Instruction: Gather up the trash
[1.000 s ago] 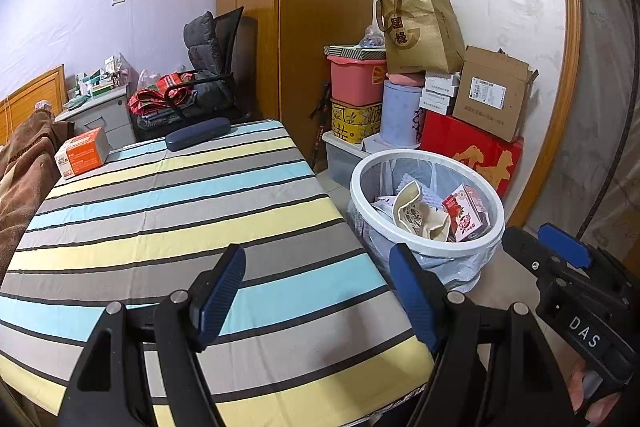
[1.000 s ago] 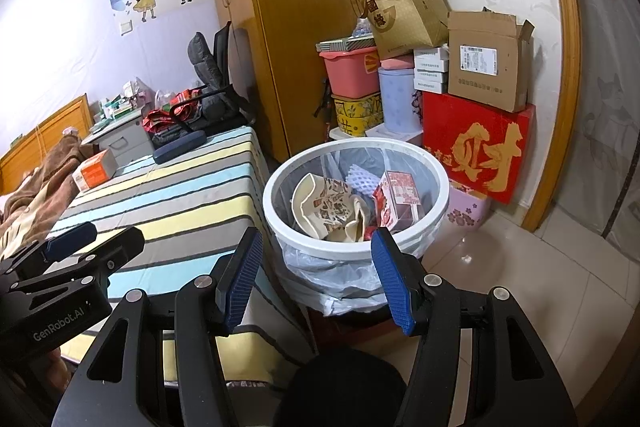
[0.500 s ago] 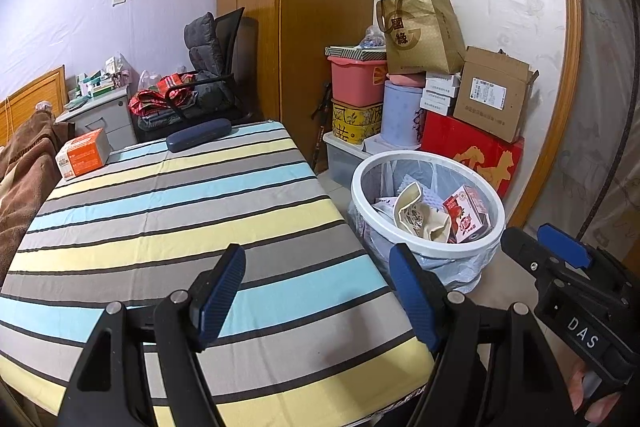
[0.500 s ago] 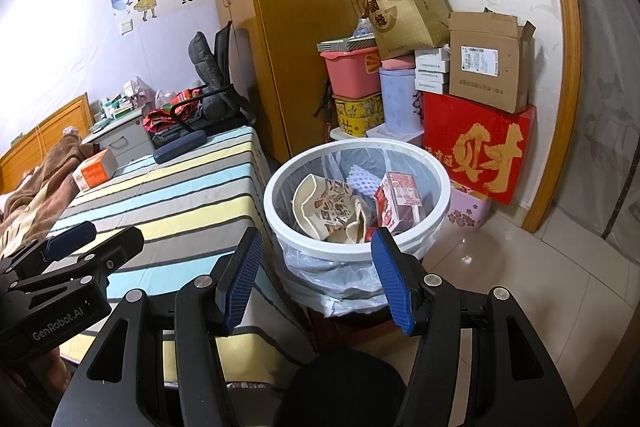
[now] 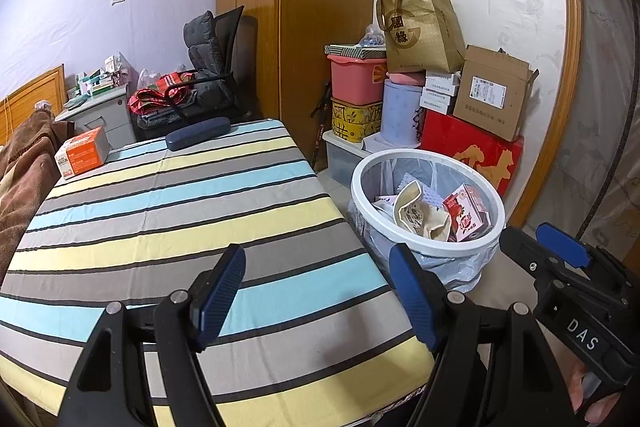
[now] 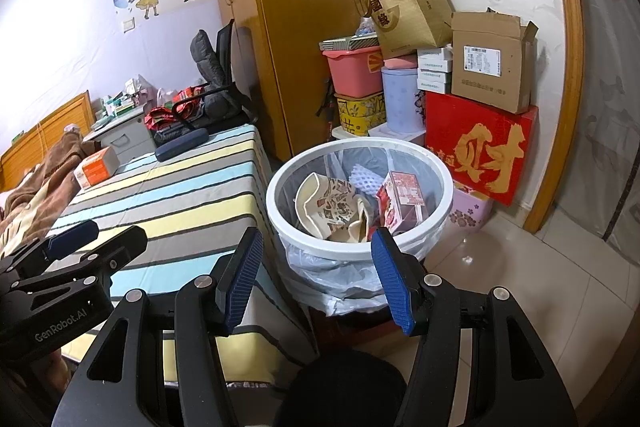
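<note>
A white round trash bin (image 5: 424, 247) with a plastic liner stands on the floor right of the striped table (image 5: 160, 227). It holds a cream paper bag (image 6: 332, 207), a red carton (image 6: 400, 203) and other scraps. My left gripper (image 5: 316, 291) is open and empty above the table's near right corner. My right gripper (image 6: 316, 275) is open and empty, just in front of the bin (image 6: 360, 251). The right gripper also shows at the right edge of the left wrist view (image 5: 560, 267), and the left gripper shows at the left of the right wrist view (image 6: 72, 251).
An orange box (image 5: 82, 153) and a dark blue case (image 5: 198, 133) lie at the table's far end. Stacked boxes, tubs and a gold bag (image 5: 420, 31) crowd the wall behind the bin. A wardrobe (image 5: 312, 27), an office chair (image 5: 208, 75) and a brown blanket (image 5: 20, 171) surround the table.
</note>
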Motion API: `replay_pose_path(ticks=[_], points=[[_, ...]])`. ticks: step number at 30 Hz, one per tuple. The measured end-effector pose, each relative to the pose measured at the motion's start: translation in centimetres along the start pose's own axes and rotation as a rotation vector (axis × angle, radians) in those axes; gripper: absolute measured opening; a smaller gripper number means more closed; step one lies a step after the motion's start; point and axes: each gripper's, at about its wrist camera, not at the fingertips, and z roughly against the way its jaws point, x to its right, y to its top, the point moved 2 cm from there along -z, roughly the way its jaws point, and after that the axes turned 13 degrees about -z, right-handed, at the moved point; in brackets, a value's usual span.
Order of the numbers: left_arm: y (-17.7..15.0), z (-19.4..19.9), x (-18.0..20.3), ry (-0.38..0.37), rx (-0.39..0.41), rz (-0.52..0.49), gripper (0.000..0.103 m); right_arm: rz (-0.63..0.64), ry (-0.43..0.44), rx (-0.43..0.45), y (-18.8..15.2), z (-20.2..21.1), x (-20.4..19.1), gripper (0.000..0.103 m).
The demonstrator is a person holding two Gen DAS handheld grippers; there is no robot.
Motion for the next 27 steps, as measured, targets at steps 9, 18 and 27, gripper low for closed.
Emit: replay_pose_path(ticks=[9, 18, 27], points=[[-0.06, 0.04, -0.2, 0.0, 0.0, 0.002, 0.076, 0.001, 0.002, -0.001, 0.01, -0.02, -0.01, 0.058], [-0.06, 0.1, -0.14, 0.0, 0.001, 0.004, 0.076, 0.003, 0.005, 0.0, 0.02, -0.11, 0.09, 0.058], [-0.08, 0.16, -0.28, 0.0, 0.001, 0.006, 0.076, 0.004, 0.005, 0.0, -0.01, -0.11, 0.0, 0.058]])
